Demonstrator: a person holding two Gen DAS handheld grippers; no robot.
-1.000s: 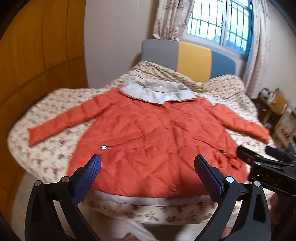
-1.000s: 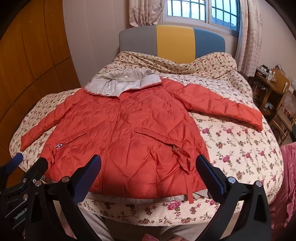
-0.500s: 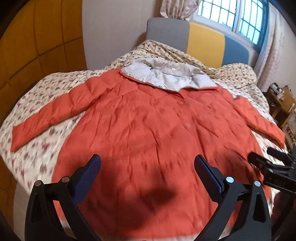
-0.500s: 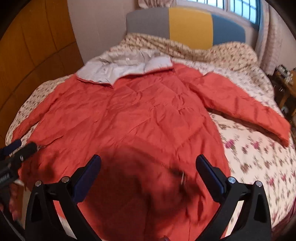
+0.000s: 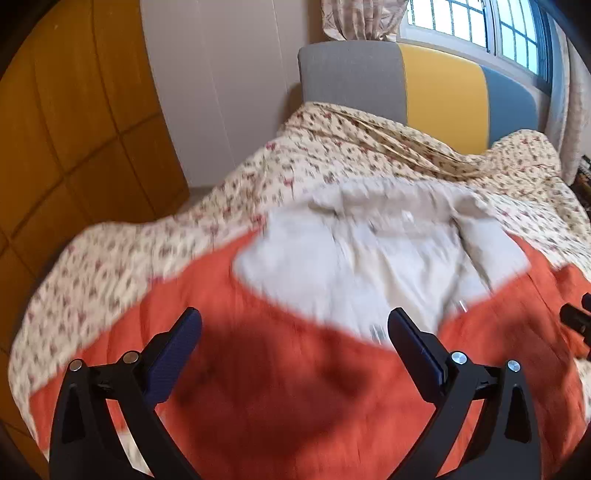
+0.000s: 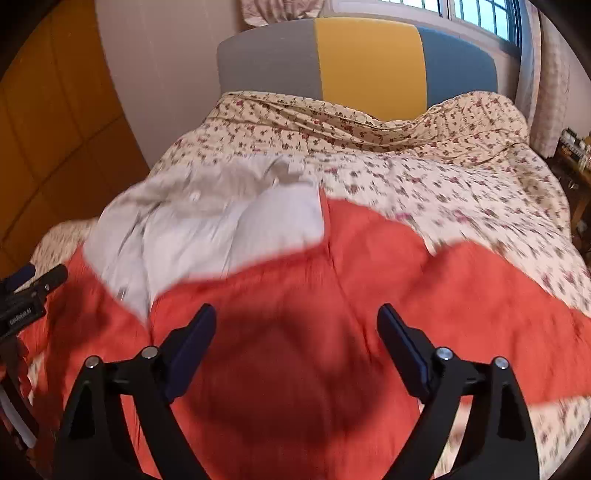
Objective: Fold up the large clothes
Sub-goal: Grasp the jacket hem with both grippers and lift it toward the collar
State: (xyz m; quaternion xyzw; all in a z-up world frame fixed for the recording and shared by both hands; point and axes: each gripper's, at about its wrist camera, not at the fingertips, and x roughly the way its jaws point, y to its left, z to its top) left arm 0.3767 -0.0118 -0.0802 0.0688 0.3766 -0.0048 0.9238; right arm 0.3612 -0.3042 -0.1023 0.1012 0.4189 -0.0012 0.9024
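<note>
Left tool (image 5: 293, 325) wide, right tool (image 6: 295, 321) narrowing, both empty above orange jacket (image 6: 295, 295); bedspread (image 6: 443, 192) bare beyond collar.

Home bedroom; floral-quilted bed (image 6: 461, 206); padded headboard (image 6: 365, 62); curtained window (image 5: 480, 22).

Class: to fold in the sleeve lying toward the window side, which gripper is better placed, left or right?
Right. The right gripper, open, hovers over the orange coat near that sleeve; the left gripper hovers farther away.

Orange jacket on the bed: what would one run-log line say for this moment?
stage: approach | orange jacket: flat on floral bedspread | left gripper: open, empty | right gripper: open, jaws closing, empty
</note>
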